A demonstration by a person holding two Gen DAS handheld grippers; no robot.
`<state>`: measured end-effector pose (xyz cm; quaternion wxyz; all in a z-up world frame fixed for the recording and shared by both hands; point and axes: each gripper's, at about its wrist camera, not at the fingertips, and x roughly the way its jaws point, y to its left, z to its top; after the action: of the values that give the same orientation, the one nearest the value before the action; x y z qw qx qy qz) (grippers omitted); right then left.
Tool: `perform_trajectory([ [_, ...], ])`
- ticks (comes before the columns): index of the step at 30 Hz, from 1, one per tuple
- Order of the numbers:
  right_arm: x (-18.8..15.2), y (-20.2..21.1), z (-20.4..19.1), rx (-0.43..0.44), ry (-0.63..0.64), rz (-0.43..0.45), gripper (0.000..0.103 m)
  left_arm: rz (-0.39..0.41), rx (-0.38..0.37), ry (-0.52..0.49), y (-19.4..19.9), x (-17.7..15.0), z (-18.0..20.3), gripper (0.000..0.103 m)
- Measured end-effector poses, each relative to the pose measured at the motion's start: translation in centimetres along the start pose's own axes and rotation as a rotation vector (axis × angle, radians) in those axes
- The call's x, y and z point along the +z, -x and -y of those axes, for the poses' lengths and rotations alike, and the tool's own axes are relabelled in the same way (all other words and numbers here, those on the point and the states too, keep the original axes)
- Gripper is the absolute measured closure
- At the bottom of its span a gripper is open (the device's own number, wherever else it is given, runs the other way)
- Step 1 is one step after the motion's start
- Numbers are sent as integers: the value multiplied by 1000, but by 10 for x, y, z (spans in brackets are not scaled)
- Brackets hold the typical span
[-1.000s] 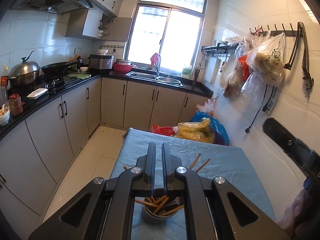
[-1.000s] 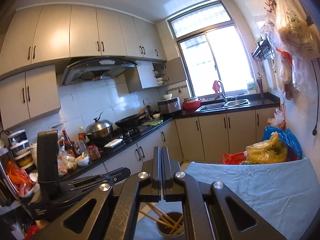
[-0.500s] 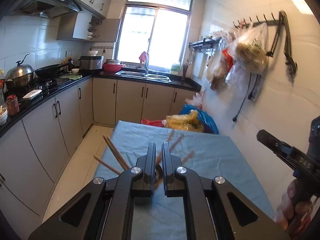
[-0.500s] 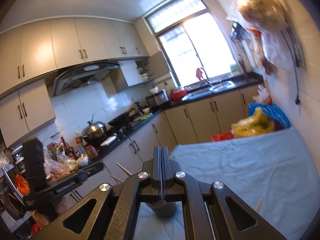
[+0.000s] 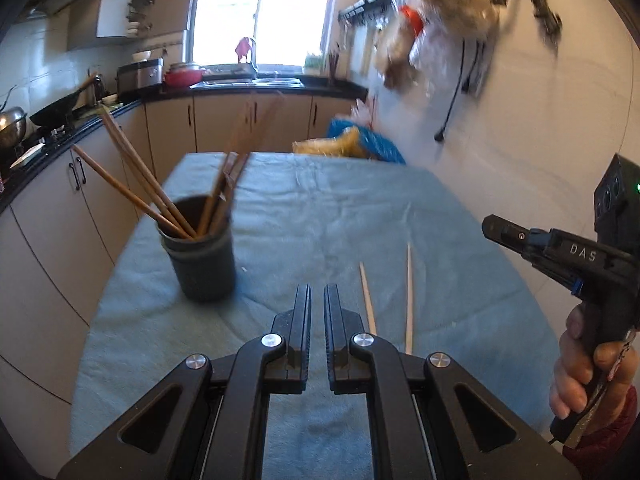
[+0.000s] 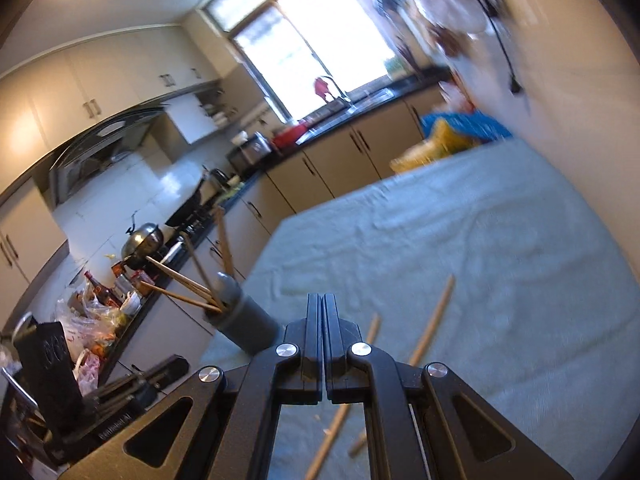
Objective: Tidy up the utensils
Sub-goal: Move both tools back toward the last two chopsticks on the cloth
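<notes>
Two loose chopsticks [image 5: 408,292] lie just right of the left tool [image 5: 317,300], pressed together, empty.

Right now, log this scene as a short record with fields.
surface: table under a blue cloth
holder: dark cup, upright on the cloth
in holder: several chopsticks
loose: two chopsticks flat on the cloth, right of the cup
left hand-held gripper: shut, empty
right hand-held gripper: shut, empty
</notes>
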<state>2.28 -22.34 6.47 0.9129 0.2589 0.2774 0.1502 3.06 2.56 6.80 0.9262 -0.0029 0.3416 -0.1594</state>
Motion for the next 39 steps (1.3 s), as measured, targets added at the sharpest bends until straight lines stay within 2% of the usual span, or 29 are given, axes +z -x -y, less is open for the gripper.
perform_trajectory([
  [2,-6,0,10,-12,-19,-15,101,-1,29,-32,-5,-5,10,97],
  [8,-13,-1,23,-26,-44,-39,101,-19,45,-68,-15,-10,22,97],
  [28,-16,-23,49,-80,-132,-111,101,-115,59,-62,-47,-17,15,97],
  [30,-16,-25,53,-91,-142,-120,101,-126,54,-59,-49,-18,14,94],
  [32,-17,-26,58,-103,-153,-129,101,-136,50,-60,-52,-19,13,83],
  [37,-12,-40,71,-149,-184,-186,100,-150,43,-70,-55,-23,15,82],
  [39,-5,-51,77,-166,-201,-215,93,-153,38,-69,-56,-24,14,82],
])
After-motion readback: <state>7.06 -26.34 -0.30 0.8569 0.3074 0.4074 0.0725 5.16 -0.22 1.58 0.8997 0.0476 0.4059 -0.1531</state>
